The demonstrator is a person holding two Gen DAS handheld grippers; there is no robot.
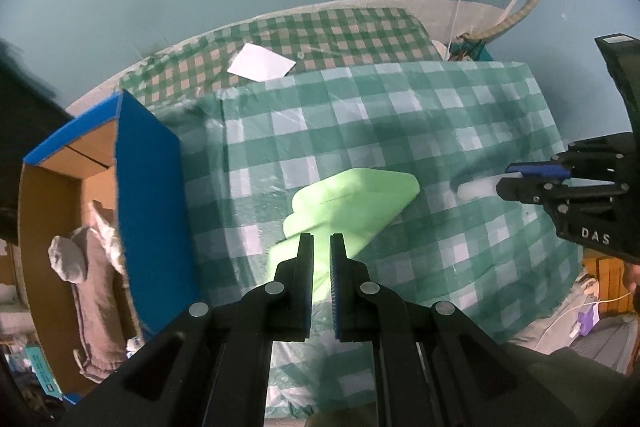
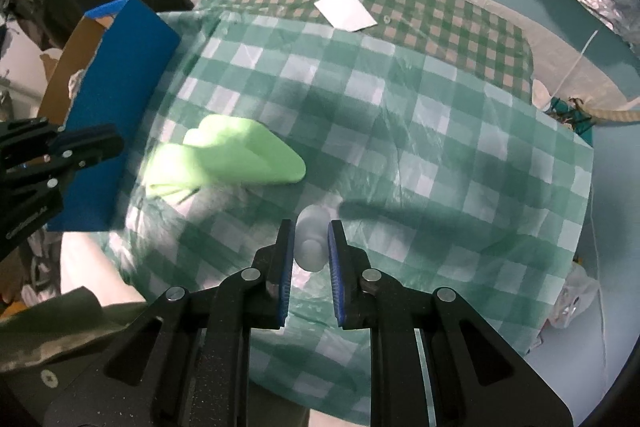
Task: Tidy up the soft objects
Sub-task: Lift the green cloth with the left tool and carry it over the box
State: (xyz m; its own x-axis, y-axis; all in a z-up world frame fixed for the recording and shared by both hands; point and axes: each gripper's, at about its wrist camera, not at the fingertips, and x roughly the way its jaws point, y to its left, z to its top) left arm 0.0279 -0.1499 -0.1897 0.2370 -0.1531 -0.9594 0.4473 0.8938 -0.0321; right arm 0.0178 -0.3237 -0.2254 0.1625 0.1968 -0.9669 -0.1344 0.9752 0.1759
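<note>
a: left gripper [image 1: 321, 239] clamped on what?
b: one green foam piece [image 1: 352, 199], pinched at its near end, above the checked cloth [image 1: 400, 115].
a: right gripper [image 2: 311, 227]?
b: clamped on one white soft piece [image 2: 310, 245] (blurred).
a: why both?
b: probably bound for the one blue box [image 1: 148, 187] beside the worktop's cloth.

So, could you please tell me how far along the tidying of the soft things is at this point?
Done: a grey plush toy already lies in the blue cardboard box. In hand: the left tongs are shut on the light green foam piece, and the right tongs are shut on a small white soft object, both above the checkered cloth. Left: getting both, presumably, into the box.
</note>
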